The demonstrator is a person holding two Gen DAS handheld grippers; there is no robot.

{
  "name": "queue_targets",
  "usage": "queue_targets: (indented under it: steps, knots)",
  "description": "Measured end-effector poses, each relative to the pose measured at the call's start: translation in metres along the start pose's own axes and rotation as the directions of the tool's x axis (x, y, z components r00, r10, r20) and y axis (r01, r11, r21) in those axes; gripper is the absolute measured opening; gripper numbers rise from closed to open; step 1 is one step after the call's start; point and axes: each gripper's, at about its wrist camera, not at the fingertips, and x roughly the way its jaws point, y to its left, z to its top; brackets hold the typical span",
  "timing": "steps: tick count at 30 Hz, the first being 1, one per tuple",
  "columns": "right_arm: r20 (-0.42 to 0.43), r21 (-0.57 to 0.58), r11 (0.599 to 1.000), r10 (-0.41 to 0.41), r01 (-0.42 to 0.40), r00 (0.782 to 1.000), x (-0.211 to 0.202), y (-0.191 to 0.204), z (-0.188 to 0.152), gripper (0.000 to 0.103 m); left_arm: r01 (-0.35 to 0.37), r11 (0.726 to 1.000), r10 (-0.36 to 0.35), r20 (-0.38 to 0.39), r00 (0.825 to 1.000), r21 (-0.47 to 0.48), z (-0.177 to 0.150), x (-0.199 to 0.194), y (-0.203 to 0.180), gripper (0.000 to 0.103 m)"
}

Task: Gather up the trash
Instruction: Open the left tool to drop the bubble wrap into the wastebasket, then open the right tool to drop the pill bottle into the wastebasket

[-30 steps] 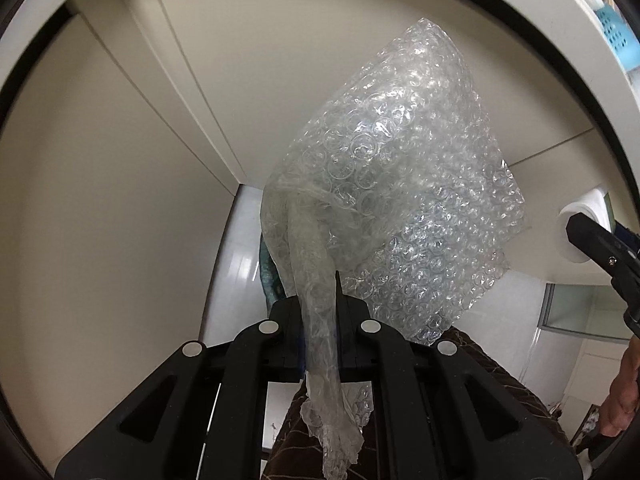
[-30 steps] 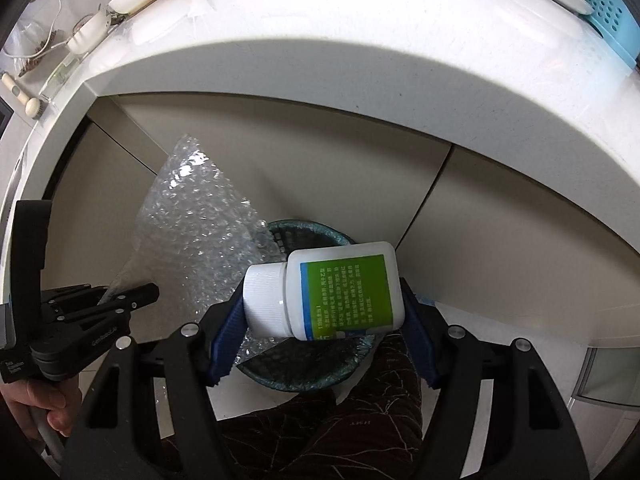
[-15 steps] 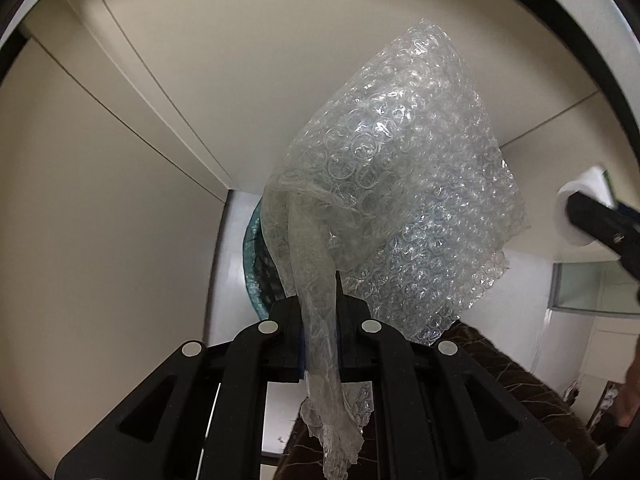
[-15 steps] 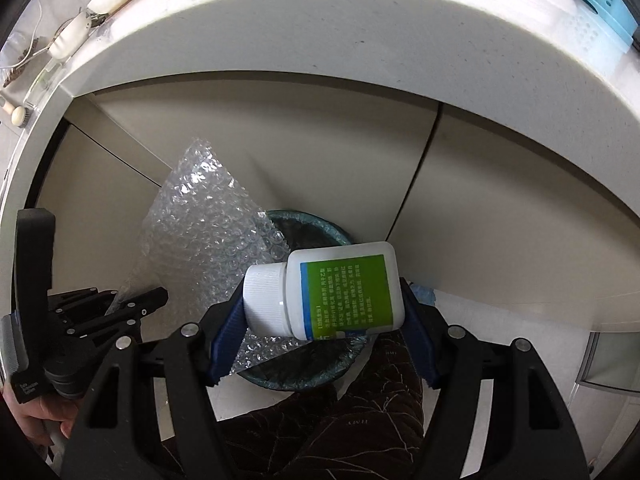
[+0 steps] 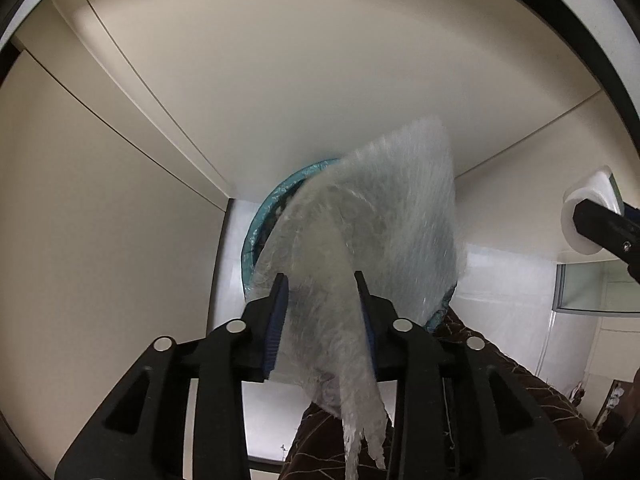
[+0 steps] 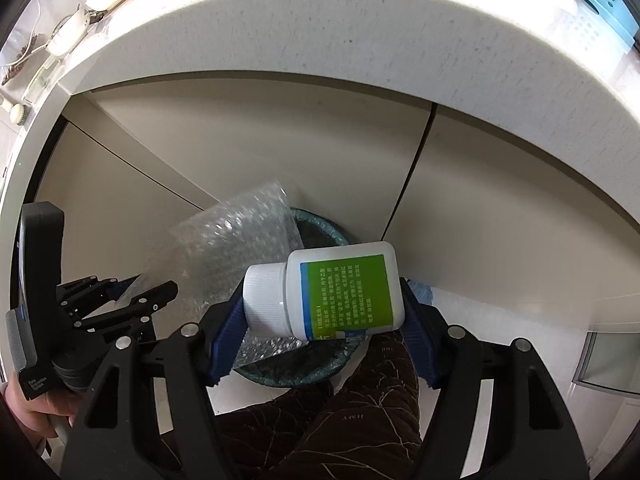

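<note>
The left gripper (image 5: 320, 304) is standing open, bubble wrap (image 5: 372, 240) sliding toward the bin (image 6: 320, 356) at twelve o'clock. The right gripper (image 6: 324, 320) is clamping the bottle (image 6: 332, 292); better centre it over the rim before letting go.

Soft, even indoor light fills both views. The table (image 6: 360, 28) edge glares bright white at the top of the right wrist view, while the cabinet fronts below sit in its shadow. Fisheye distortion bows straight lines and blackens the corners. In the left wrist view the bubble wrap (image 5: 384, 240) is smeared by motion blur; the bottle (image 6: 340, 292) label stays sharp.
</note>
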Motion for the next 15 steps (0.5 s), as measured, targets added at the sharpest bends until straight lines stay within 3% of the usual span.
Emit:
queue_targets:
  steps: [9, 15]
  knots:
    - [-0.007, -0.033, 0.999, 0.028, -0.028, 1.000, 0.000, 0.008, 0.006, 0.066, 0.018, 0.998, -0.014, 0.084, 0.996, -0.053, -0.005, -0.027, 0.016, 0.059]
    - [-0.021, -0.072, 0.996, 0.044, -0.045, 0.999, 0.008, 0.026, 0.011, 0.066, 0.014, 0.997, -0.002, 0.157, 0.988, -0.078, -0.011, -0.052, 0.021, 0.090]
